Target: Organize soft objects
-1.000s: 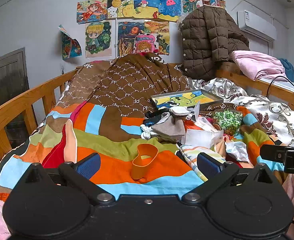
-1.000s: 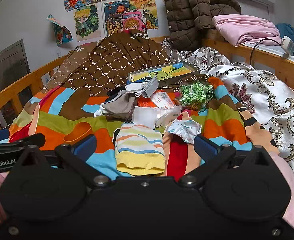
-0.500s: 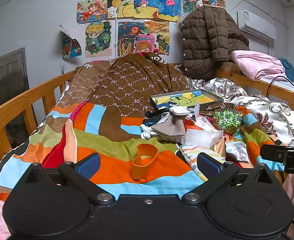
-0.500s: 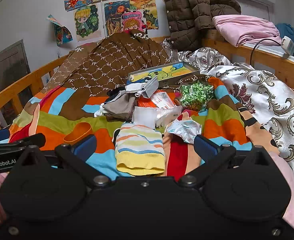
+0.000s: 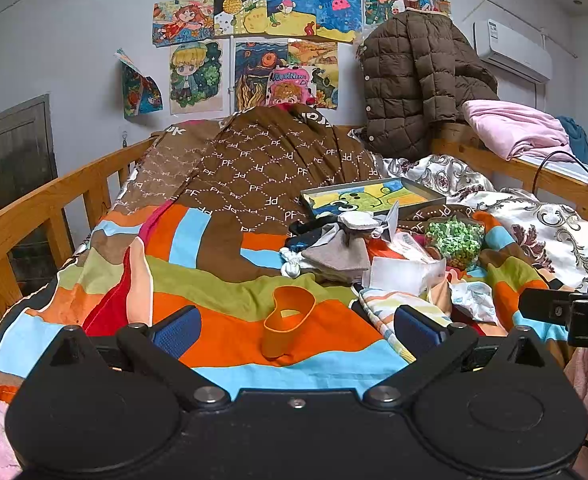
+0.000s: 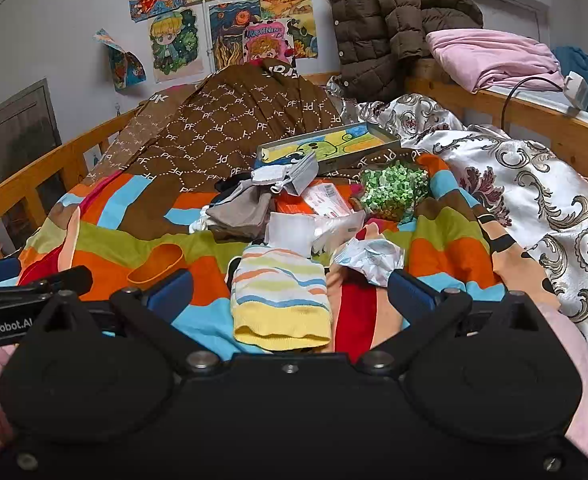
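Right wrist view: we find the striped sock on the bed near its foot edge, lengthwise between the right gripper's open, empty jaws; the left gripper, also open, faces the orange band.

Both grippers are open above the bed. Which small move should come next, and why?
Probably lower the right gripper onto the striped sock. Its jaws stand open and empty with the sock lying flat between them, nearest of the soft things. The left gripper faces only an orange band.
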The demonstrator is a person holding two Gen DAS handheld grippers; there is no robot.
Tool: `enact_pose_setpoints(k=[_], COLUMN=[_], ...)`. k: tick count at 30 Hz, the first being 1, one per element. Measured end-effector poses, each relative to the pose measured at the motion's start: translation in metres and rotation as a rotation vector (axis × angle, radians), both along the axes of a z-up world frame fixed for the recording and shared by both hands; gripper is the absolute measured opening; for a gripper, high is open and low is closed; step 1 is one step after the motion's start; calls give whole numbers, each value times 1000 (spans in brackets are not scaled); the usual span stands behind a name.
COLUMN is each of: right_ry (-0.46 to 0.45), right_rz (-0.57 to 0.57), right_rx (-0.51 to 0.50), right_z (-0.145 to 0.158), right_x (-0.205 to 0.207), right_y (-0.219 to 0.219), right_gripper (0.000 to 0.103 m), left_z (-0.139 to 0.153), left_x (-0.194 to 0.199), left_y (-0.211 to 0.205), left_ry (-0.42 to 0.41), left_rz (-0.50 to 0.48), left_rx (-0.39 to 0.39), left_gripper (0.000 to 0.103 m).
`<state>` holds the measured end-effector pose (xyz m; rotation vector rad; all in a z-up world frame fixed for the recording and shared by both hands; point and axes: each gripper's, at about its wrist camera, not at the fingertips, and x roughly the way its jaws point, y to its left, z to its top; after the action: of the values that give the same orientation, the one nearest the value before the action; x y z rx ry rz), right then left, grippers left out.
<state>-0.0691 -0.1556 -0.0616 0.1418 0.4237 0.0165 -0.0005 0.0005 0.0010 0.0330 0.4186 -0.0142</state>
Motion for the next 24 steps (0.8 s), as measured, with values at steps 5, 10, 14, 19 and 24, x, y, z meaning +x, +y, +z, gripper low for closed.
enact_pose_setpoints(k=[5,10,14,19,24], right_ry=[0,-1,4,14,40], right_rz=[0,1,3,20,55], right_rx=[0,-2,-3,-7,28], right_z=[0,1,1,3,8], right_x=[0,-1,0,4,31], right_y=[0,0,1,2,-6], right_gripper=[103,103,102,103,103], left_z=[0,0,0,10,1], left_x=[0,0,1,15,55], left_y=[0,0,0,11,26], left_ry=[0,1,6,53,121], left_rz=[-1,-1,1,-25,-31], left_rx=[1,1,0,-63,-106], left_gripper=[102,102,102,102,102])
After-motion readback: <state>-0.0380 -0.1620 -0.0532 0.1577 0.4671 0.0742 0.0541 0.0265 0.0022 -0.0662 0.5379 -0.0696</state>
